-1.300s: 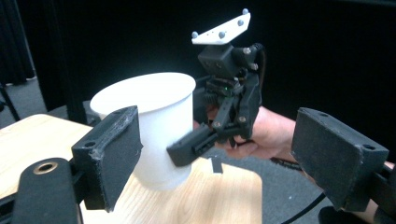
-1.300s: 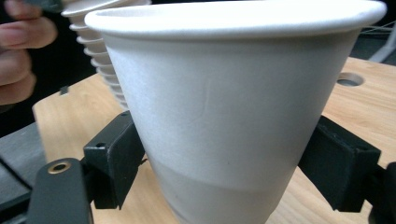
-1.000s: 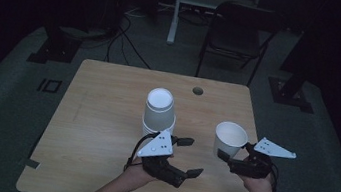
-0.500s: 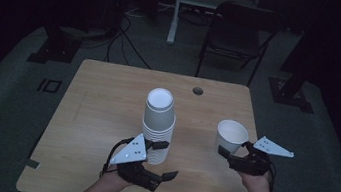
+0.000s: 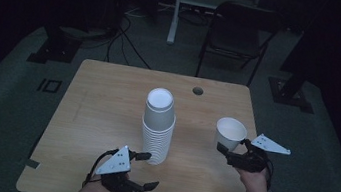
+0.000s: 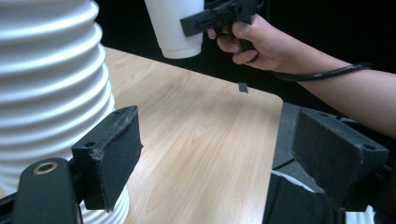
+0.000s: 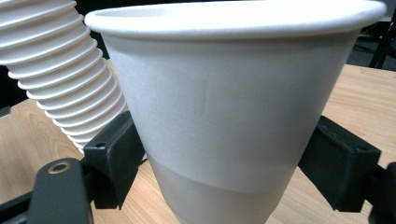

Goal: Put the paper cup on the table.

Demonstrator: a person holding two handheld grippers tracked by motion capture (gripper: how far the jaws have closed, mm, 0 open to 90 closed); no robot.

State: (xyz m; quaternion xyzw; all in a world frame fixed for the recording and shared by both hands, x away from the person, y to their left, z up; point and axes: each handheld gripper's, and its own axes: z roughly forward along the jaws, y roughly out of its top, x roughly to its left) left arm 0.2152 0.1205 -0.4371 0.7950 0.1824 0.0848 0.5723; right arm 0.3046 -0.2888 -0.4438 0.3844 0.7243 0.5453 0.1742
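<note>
right gripper (image 5: 224,149) clamped on a single white cup (image 5: 230,132), mouth up, held clear of the table (image 5: 107,97) over its right part. in the right gripper view both pads (image 7: 114,156) pressed on the lower wall of the cup (image 7: 233,102), rim level or nearly so. left gripper (image 5: 148,170) at the near edge, jaws wide apart, nothing between them; far jaw tip just beside the foot of the inverted cup stack (image 5: 158,124), contact not certain.

step in hand, as judged: bracing or taking the stack with the left while the right keeps the freed cup. to do well: bring both open pads level around the low ribs of the stack, centred, before closing; squeeze lightly, since thin paper walls crush and a tall stack tips from a push on one side only. hold the single cup upright and well off the stack meanwhile.

left gripper view: one pad (image 6: 109,154) alongside the ribbed rims of the stack (image 6: 51,93), the other pad well out over bare wood; also the hand (image 6: 252,39) behind the right gripper and the cup's base off the table, hard to judge from above. high view alone gives the stack's full height and its place mid-table.
</note>
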